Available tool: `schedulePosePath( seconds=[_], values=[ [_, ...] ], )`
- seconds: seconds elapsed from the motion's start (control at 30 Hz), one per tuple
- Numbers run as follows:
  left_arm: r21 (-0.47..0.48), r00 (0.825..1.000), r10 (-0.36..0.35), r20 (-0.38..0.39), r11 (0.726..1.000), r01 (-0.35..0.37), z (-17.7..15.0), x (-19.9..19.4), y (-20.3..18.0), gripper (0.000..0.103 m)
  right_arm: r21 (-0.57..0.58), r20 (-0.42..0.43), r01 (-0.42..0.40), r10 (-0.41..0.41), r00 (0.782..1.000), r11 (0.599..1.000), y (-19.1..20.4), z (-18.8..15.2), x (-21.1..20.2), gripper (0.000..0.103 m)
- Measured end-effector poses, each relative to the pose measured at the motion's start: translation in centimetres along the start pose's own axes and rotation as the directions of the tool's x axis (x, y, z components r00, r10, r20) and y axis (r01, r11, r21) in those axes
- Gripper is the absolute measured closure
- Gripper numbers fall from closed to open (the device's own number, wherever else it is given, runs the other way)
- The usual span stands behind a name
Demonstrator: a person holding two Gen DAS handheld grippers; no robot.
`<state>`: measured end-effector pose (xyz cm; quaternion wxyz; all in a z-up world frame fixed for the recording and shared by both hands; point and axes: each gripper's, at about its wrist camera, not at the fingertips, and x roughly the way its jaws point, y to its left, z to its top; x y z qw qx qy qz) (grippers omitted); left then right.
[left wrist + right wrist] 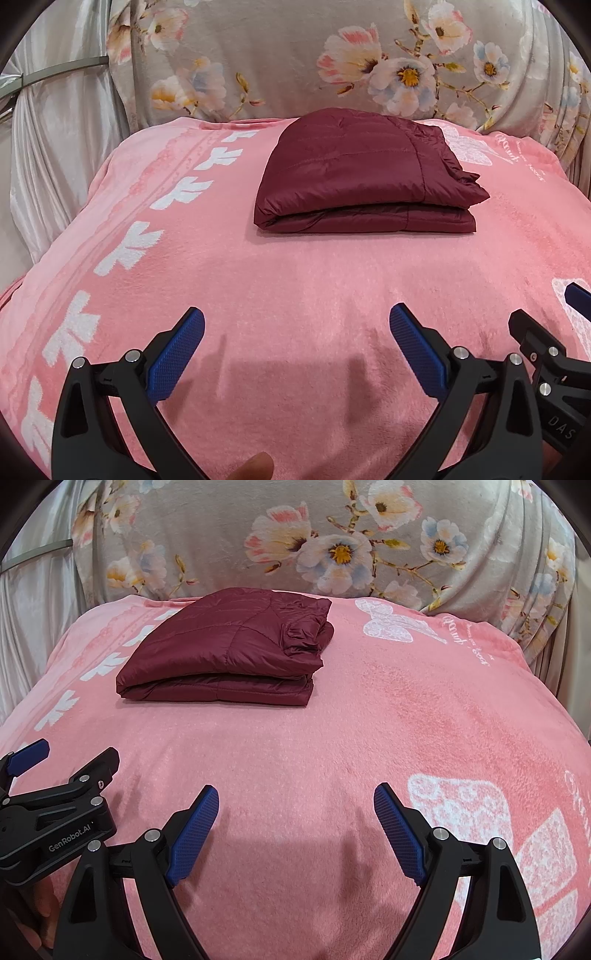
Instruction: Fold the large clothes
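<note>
Nearest to the camera, the left gripper (295, 328) is held low over the near part of the pink blanket (314, 280), its blue pads (177, 354) spread wide apart and nothing between them; just to its right, the right gripper (295, 808) is held in the same way, also spread and empty. The dark red quilted jacket (365, 181) is seen farther away, well apart from both tools, already folded into a compact stack on the far middle of the blanket, in front of the floral cover (295, 55). The task is judged to be almost or fully finished. A risk can still be named: the slippery puffy fabric may spring open, mainly at the bunched right end (306, 638), if it is pushed or pinched on one layer only. On the left gripper's body the words "GenRobot.AI" (69, 843) can be read, and "DAS" (561, 428) on the right one; the white script on the blanket's right side (469, 642) is too distorted to be read.
</note>
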<state>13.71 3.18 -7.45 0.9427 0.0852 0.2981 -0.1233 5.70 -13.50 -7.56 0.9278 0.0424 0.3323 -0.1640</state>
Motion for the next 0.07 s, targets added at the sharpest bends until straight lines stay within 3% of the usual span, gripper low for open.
schedulePosePath(
  seconds=[0.07],
  values=[
    [0.002,1.0,0.0,-0.001,1.0,0.0,-0.01,0.04,0.0,0.005,0.0,0.0,0.0,0.0,1.0,1.0,0.03,-0.03,-0.02,0.018]
  ],
)
